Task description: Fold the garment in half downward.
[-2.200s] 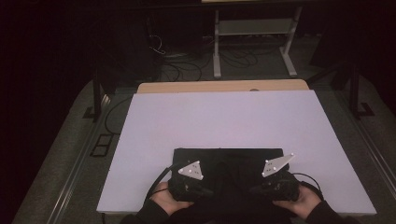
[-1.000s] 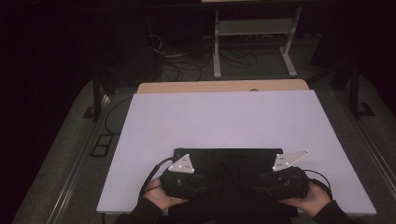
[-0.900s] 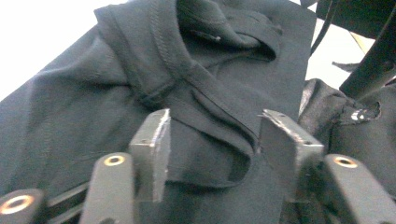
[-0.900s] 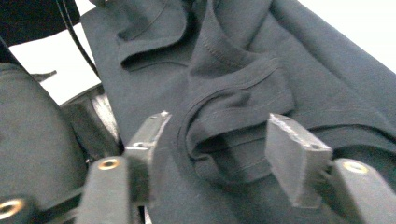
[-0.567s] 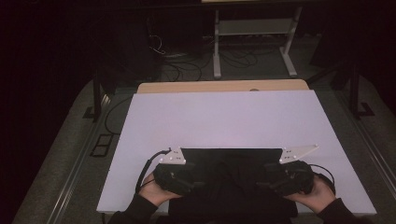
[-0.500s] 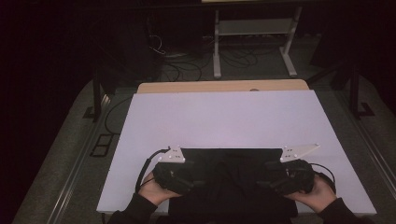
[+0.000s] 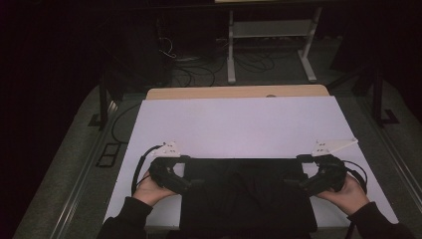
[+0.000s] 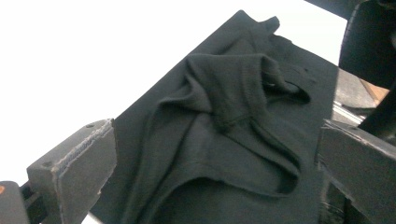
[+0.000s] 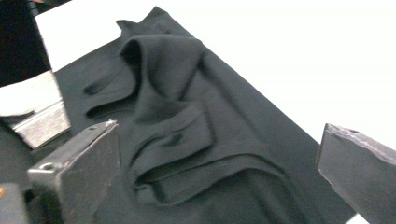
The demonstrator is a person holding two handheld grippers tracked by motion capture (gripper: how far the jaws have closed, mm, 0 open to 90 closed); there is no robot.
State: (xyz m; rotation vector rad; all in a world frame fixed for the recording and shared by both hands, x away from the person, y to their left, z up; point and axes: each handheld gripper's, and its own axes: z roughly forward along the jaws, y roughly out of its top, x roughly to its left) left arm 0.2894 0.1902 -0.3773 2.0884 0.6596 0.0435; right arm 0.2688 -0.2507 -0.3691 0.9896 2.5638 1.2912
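A black garment [image 7: 246,194] lies crumpled on the white table [image 7: 239,124] at its near edge. My left gripper [image 7: 193,182] sits at the garment's left edge, held in a hand, with its jaws pointing inward over the cloth. My right gripper [image 7: 293,181] mirrors it at the right edge. In the left gripper view the left gripper [image 8: 217,156] stands open, jaws wide apart over folded ridges of the garment [image 8: 233,116]. The right gripper [image 9: 224,156] is open too, above the bunched garment [image 9: 187,116]. Neither jaw pair pinches cloth.
Bare white tabletop stretches beyond the garment to a wooden strip [image 7: 234,92] at the far edge. Behind the table stand a metal frame [image 7: 268,30] and loose cables [image 7: 189,64] on the dark floor. Each gripper trails a cable [image 7: 139,167].
Both grippers have moved apart, from the middle of the garment's near part out to its left and right edges, and now point inward across the cloth.
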